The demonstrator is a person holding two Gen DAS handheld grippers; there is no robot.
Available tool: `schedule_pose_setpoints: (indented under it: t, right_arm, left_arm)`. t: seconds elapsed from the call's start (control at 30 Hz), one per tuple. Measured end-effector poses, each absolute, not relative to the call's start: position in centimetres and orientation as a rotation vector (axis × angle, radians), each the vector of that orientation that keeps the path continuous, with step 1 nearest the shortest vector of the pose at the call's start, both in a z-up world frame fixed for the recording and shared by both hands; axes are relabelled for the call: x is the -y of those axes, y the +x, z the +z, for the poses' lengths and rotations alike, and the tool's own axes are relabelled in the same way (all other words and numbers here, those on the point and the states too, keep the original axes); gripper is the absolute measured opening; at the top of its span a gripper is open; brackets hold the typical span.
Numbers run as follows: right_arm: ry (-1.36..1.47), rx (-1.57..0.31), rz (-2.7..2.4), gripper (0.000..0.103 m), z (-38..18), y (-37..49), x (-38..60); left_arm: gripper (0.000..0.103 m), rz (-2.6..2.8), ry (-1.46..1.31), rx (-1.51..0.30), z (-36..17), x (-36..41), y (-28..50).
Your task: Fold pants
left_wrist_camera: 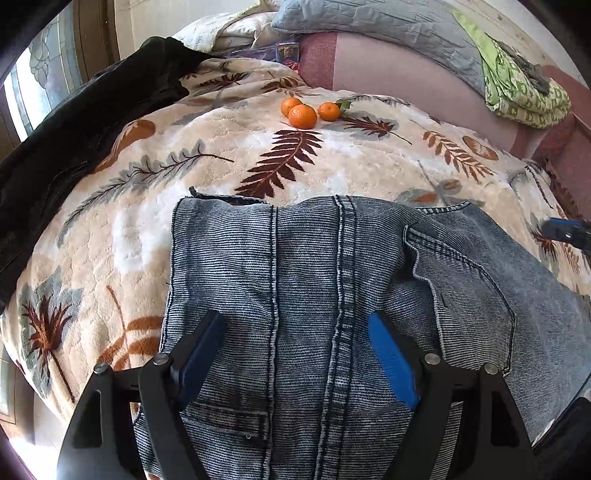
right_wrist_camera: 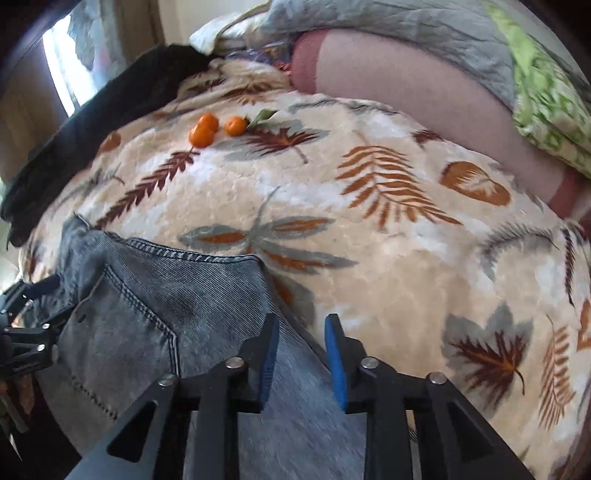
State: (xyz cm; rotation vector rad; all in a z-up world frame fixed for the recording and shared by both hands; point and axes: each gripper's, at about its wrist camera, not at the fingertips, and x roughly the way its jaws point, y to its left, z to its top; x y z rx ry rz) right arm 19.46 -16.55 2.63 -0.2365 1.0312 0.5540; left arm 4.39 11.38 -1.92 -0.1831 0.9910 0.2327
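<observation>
Grey-blue denim pants (left_wrist_camera: 314, 295) lie folded on a leaf-patterned fleece blanket (left_wrist_camera: 221, 155). A back pocket shows at the right side. My left gripper (left_wrist_camera: 295, 325) is open wide just above the pants, its blue-padded fingers (left_wrist_camera: 391, 362) on either side of the centre seams. My right gripper (right_wrist_camera: 301, 325) is open, narrower, over the right edge of the pants (right_wrist_camera: 155, 314), with nothing between its pads. The left gripper's black frame (right_wrist_camera: 26, 332) shows at the left edge of the right wrist view. The right gripper's tip (left_wrist_camera: 569, 230) shows at the far right of the left wrist view.
Three small oranges (left_wrist_camera: 303, 112) lie on the blanket beyond the pants; they also show in the right wrist view (right_wrist_camera: 214, 129). A black garment (left_wrist_camera: 74, 122) lies at the left. Pink cushion (left_wrist_camera: 406, 74), grey pillow (left_wrist_camera: 369, 26) and green cloth (left_wrist_camera: 517, 85) line the back.
</observation>
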Motion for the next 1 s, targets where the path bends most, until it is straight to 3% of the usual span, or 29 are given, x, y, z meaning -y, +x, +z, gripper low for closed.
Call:
schedule_pose_setpoints:
  t: [0.1, 0.4, 0.57, 0.63, 0.67, 0.7, 0.9, 1.0]
  right_arm:
    - [-0.182, -1.022, 0.461, 0.061, 4.3, 17.6, 22.7]
    - [0.091, -1.106, -0.002, 0.061, 2.0, 15.1, 45.0]
    - [0.150, -1.142, 0.038, 0.061, -0.4, 15.5, 46.9]
    - [0.114, -1.145, 0.005, 0.051, -1.1, 15.9, 46.5]
    - [0.084, -1.166, -0.031, 0.025, -1.6, 16.2, 46.4]
    - [0.076, -1.164, -0.031, 0.023, -1.6, 16.3, 46.3]
    - [0.005, -0.989, -0.062, 0.019, 1.5, 15.3, 45.2]
    - [0.060, -1.142, -0.011, 0.030, -2.9, 16.8, 45.9]
  left_arm:
    - [0.081, 0.251, -0.168, -0.989, -1.9, -11.1, 4.3]
    - [0.083, 0.278, -0.160, -0.982, -2.0, -10.7, 4.4]
    - [0.084, 0.308, -0.145, -0.980, -2.2, -10.4, 4.8]
    - [0.085, 0.314, -0.139, -0.978, -2.2, -10.4, 4.9]
    - [0.085, 0.315, -0.138, -0.977, -2.2, -10.4, 4.8]
    - [0.085, 0.314, -0.137, -0.976, -2.3, -10.4, 4.8]
    - [0.086, 0.318, -0.130, -0.972, -2.3, -10.4, 4.9]
    - [0.087, 0.322, -0.138, -0.973, -2.3, -10.5, 5.0]
